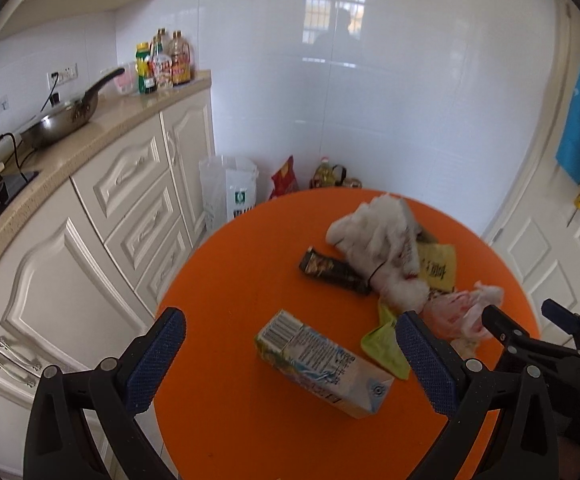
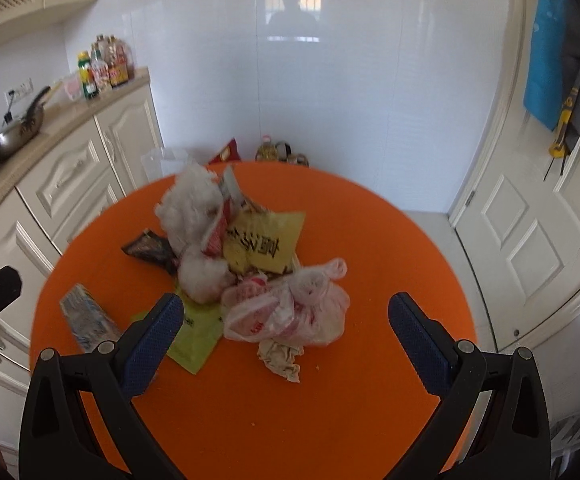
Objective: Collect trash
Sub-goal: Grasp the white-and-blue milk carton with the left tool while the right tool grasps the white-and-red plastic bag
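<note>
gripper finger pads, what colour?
Dark blue, textured pads on black frames; clearest in the right wrist view.

table (image 2: 369,240): smooth matt orange | carton (image 1: 321,364): printed glossy card | bag (image 2: 290,312): thin crinkled translucent plastic | wad (image 2: 190,204): white fluffy fibre | wall tiles (image 1: 409,100): glossy white | pan (image 1: 62,120): shiny metal

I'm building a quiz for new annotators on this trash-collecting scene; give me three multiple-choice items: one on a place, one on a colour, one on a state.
1. Where does the drink carton lie?
A. on the counter
B. on the round table
C. on the floor

2. What colour is the table?
A. white
B. green
C. orange

3. How is the left gripper?
A. open, holding nothing
B. shut on the carton
C. shut on a bag

Answers: 1 B, it lies on its side on the tabletop; 2 C, both views show it orange; 3 A, its jaws stand wide apart above the carton.
</note>
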`<state>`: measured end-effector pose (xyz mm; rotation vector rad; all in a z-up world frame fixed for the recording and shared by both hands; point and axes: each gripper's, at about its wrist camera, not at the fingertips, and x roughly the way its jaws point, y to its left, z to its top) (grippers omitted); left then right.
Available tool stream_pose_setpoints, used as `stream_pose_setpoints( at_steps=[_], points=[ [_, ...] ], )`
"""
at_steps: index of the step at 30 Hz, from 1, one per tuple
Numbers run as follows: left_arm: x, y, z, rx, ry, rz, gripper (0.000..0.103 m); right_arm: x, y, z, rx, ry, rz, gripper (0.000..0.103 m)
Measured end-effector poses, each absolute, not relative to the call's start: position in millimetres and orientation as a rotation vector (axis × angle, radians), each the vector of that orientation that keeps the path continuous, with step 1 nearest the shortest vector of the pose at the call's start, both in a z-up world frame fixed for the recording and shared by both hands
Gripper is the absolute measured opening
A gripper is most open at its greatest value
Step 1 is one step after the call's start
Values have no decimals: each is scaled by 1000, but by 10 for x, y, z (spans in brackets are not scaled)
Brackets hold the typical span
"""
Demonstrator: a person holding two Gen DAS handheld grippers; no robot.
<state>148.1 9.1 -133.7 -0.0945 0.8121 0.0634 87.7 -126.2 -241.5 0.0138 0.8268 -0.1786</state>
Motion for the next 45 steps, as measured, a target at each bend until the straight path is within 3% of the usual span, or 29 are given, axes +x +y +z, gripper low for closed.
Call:
stream_pose_setpoints(
  at_steps=[8, 11, 17, 27, 30, 32, 43, 45],
  points=[
    [1936, -21, -1703, -94, 894, 70, 102, 1212, -1508, -2797, 125, 908, -150, 102],
    [2026, -49, -1805, -87, 912, 72, 102, 1307, -1572, -2943, 157, 949, -105, 73],
    [2131, -94, -2085, -95, 950, 73, 102, 1192, -1724, -2948, 176, 912, -62, 56],
    [2396, -134, -2425, -125, 989, 77, 102, 854, -1863, -2912, 192, 887, -81, 55],
    [2478, -146, -2569, -129, 985, 19, 88, 825, -1878, -2914, 190, 886, -79, 55],
    [2525, -121, -2635, -100, 993, -13, 60, 805, -1870, -2889, 181, 881, -77, 55],
    [2310, 77, -2722, 8, 972, -160, 53, 742, -1751, -2802, 192, 856, -45, 55],
    [2232, 96, -2658, 14, 948, -168, 42, 705, -1763, -2745, 199, 835, -39, 55]
  ],
)
